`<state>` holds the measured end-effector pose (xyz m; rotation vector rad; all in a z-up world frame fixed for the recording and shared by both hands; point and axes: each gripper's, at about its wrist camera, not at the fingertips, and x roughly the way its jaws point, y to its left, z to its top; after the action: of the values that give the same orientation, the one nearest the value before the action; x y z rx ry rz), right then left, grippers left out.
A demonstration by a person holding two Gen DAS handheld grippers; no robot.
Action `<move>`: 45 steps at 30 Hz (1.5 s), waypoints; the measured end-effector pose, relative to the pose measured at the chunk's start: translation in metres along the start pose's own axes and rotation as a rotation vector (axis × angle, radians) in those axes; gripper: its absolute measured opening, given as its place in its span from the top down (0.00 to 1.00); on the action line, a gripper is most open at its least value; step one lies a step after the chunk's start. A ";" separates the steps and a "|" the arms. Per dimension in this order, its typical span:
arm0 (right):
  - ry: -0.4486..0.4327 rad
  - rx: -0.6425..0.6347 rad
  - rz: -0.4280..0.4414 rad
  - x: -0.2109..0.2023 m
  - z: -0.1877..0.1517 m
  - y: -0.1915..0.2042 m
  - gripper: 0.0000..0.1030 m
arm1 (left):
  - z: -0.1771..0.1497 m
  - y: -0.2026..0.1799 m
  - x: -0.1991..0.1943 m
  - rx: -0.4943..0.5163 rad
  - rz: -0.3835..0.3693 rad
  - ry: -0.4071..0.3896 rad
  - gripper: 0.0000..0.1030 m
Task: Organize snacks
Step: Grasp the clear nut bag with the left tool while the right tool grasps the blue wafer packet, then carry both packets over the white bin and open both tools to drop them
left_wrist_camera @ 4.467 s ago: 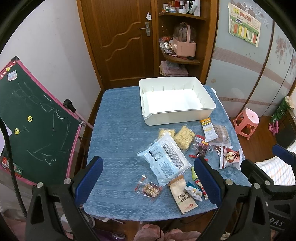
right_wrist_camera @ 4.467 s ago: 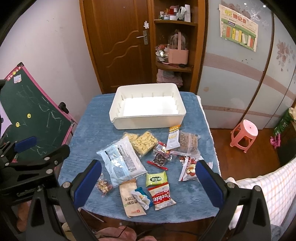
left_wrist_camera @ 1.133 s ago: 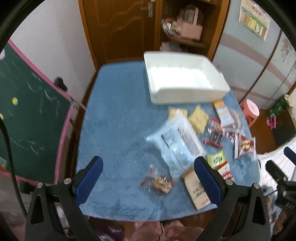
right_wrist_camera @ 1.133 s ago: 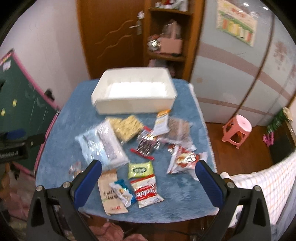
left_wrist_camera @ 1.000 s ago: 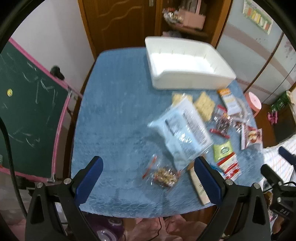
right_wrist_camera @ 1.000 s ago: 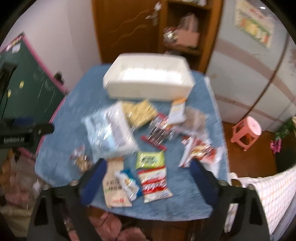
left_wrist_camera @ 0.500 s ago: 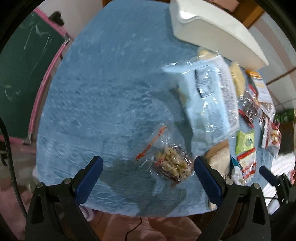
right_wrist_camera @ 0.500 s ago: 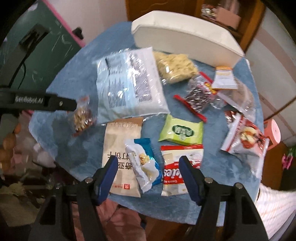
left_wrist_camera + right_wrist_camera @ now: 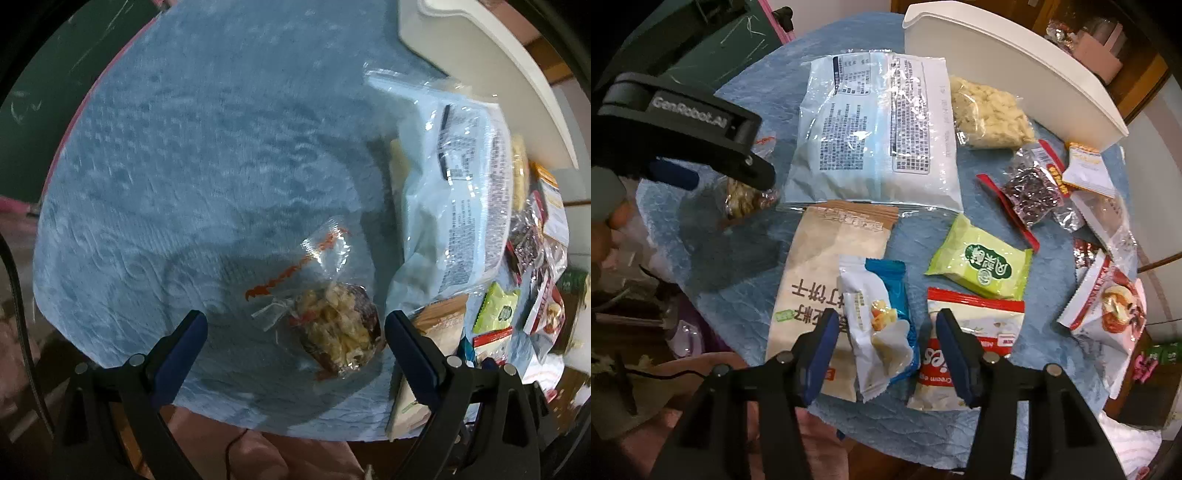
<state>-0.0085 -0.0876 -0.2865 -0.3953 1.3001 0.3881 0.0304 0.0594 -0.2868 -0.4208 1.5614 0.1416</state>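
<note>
Several snack packets lie on a blue-covered table (image 9: pixel 184 155). My left gripper (image 9: pixel 295 328) is open, low over a small clear bag of nuts (image 9: pixel 338 328), which lies between its fingers; the bag also shows in the right wrist view (image 9: pixel 746 195). My right gripper (image 9: pixel 884 330) is partly closed around a blue and white packet (image 9: pixel 882 325), not clamped on it. A white bin (image 9: pixel 1008 70) stands at the far side of the table, also in the left wrist view (image 9: pixel 491 70).
A large pale blue bag (image 9: pixel 875 133), a brown paper packet (image 9: pixel 827 266), a green packet (image 9: pixel 982 266), a red cookie packet (image 9: pixel 964 347), a bag of crackers (image 9: pixel 986 114) and more packets (image 9: pixel 1034 188) lie around. A green chalkboard (image 9: pixel 713 33) stands at the left.
Both grippers have come down close to the table. The left now straddles the nut bag. The right has narrowed its fingers around the blue and white packet.
</note>
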 end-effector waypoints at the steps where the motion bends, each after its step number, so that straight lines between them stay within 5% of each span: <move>1: 0.002 0.002 0.010 0.001 0.000 -0.001 0.49 | -0.001 0.000 0.003 -0.016 -0.004 0.006 0.07; 11: 0.023 0.026 0.097 0.002 0.010 -0.024 0.49 | -0.007 -0.002 0.028 -0.065 0.015 0.042 0.07; 13: 0.030 0.033 0.124 0.000 0.013 -0.037 0.49 | -0.004 -0.012 0.027 -0.044 0.015 0.041 0.13; 18: 0.034 0.048 0.174 -0.004 0.016 -0.054 0.49 | -0.020 -0.015 0.017 0.009 0.031 0.011 0.51; 23: 0.037 0.031 0.182 -0.005 0.017 -0.062 0.49 | -0.021 -0.009 0.013 0.001 -0.019 0.007 0.54; 25: 0.040 0.045 0.199 -0.004 0.016 -0.063 0.70 | -0.023 -0.001 0.013 -0.003 -0.034 0.002 0.55; 35: -0.015 0.117 0.175 -0.030 0.015 -0.061 0.72 | -0.041 0.010 -0.044 0.050 -0.046 -0.120 0.55; 45: -0.203 0.138 0.108 -0.121 0.026 -0.068 0.72 | -0.039 -0.050 -0.157 0.196 -0.015 -0.303 0.55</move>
<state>0.0194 -0.1406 -0.1588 -0.1648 1.1445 0.4159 0.0088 0.0278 -0.1218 -0.2436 1.2594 0.0371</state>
